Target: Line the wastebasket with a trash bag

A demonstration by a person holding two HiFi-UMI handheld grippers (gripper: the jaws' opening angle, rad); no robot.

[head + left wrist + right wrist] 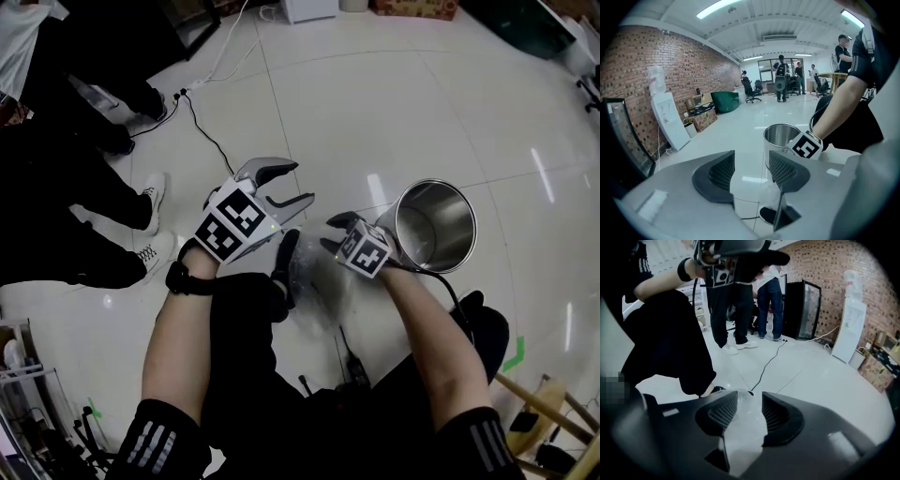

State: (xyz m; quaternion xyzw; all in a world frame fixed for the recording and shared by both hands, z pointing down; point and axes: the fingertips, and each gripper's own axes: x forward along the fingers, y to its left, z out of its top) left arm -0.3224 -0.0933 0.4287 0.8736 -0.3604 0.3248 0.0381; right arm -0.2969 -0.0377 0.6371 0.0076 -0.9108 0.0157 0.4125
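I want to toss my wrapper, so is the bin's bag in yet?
Not yet. Nothing looks done: the wastebasket is bare metal inside. In hand: the clear trash bag sits between the open jaws of the right gripper, ungripped. Left: grab it, open it, fit it over the rim.

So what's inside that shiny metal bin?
Only bare metal shows inside the wastebasket; the trash bag is outside it. The right gripper covers its near edge, so that part is hidden.
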